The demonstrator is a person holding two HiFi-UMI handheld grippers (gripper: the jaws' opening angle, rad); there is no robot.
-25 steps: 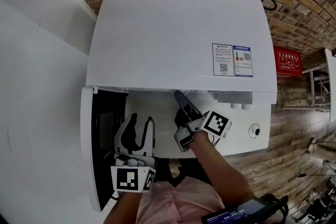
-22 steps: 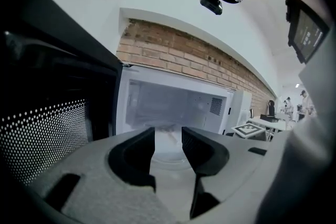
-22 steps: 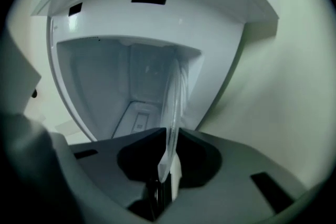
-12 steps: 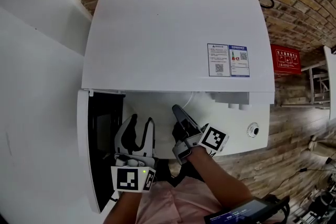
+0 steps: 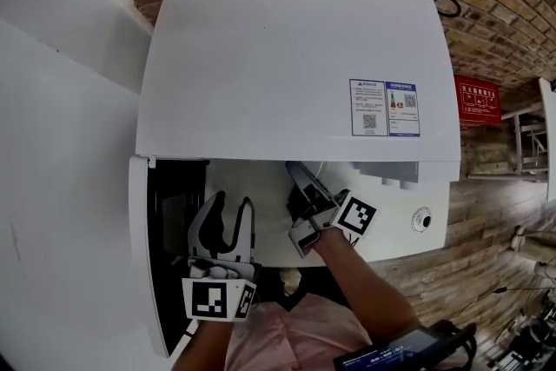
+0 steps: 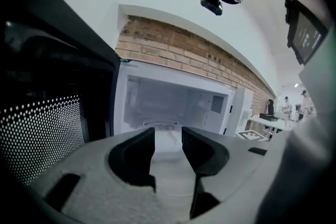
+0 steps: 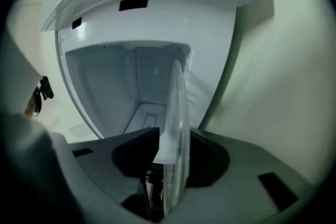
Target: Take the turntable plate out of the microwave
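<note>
The microwave (image 5: 287, 65) stands with its door (image 5: 143, 256) swung out to its left. The right tool (image 7: 170, 165) reaches into the microwave's mouth; its jaws are opening, with the rim of the glass plate (image 7: 176, 113) between them and both pads against it. The plate lies inside the microwave. The left tool (image 5: 233, 213) hangs before the microwave's mouth, near the door, jaws spread and empty.
</note>
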